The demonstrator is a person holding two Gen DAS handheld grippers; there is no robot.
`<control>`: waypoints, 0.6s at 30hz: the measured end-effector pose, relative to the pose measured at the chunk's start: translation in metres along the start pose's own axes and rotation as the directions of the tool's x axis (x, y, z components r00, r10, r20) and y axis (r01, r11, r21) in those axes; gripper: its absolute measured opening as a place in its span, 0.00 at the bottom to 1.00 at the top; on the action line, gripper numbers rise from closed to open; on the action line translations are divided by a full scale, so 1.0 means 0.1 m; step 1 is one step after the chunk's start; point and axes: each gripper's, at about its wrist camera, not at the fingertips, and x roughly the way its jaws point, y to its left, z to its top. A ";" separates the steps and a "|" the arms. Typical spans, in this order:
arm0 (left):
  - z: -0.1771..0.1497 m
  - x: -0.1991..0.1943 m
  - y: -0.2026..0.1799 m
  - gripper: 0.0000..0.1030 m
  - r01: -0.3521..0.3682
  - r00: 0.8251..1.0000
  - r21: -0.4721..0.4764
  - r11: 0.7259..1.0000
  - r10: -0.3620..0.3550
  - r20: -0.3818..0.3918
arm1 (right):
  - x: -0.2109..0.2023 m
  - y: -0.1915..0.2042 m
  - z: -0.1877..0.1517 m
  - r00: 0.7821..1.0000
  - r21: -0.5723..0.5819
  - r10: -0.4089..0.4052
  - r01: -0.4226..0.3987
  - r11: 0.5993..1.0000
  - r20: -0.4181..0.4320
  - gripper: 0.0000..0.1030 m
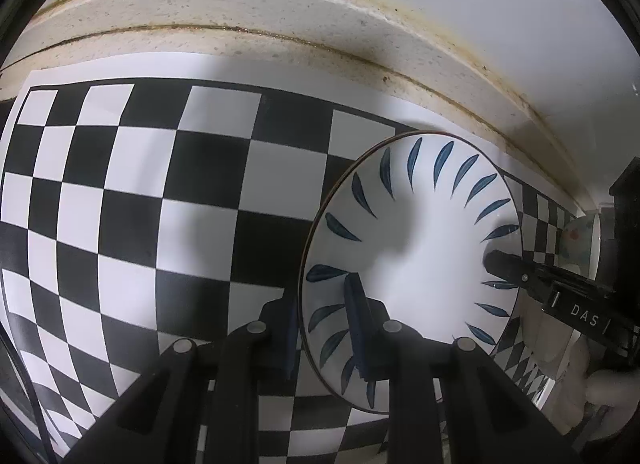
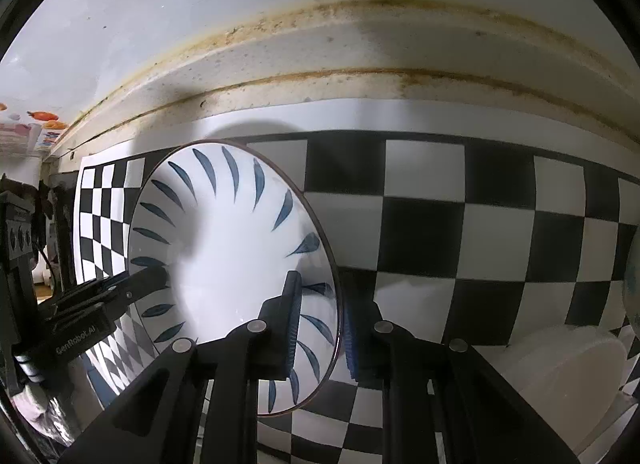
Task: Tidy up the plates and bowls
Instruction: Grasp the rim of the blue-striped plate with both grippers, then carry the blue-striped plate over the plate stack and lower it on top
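Both sets of tongs are down on the same plate (image 1: pixel 420 248), a white one with blue leaf strokes round the rim, sitting on the black-and-white checkered sheet (image 1: pixel 160 192) that covers the table, close to the stained back ledge (image 1: pixel 280 12).

The left tongs (image 1: pixel 326 328) have closed onto the plate's rim, one pad inside the dish and one outside. The right tongs (image 2: pixel 320 328) pinch the opposite rim the same way, one finger over the inner face and the other just beyond the edge. Each shows up in the other's view, reaching in from the far side of the plate.

As for progress, I'd say this is an early step: the plate is gripped on both sides but looks to be resting on the sheet, not yet carried anywhere. A pale bowl (image 2: pixel 568 368) sits off to the right, apart from the plate, and a patterned dish (image 1: pixel 580 240) shows behind the right tongs, so sorting seems mostly ahead.

Writing: the right tongs carry "DAS" in white letters, and the left tongs read "GenRobot.AI". Nothing else is legible.
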 end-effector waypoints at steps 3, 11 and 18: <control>-0.04 -0.04 -0.03 0.19 -0.003 1.000 0.008 1.000 0.003 0.010 | -0.02 0.00 -0.04 1.000 0.007 0.010 -0.011 1.000 0.015 0.18; -0.13 -0.17 -0.09 0.19 0.000 0.999 0.032 0.999 -0.002 0.038 | -0.22 0.02 -0.20 0.998 0.002 0.015 -0.015 1.000 0.057 0.15; -0.30 -0.40 -0.15 0.19 0.013 0.998 0.055 0.998 -0.017 0.067 | -0.51 0.05 -0.42 0.994 -0.005 0.035 -0.035 0.999 0.101 0.13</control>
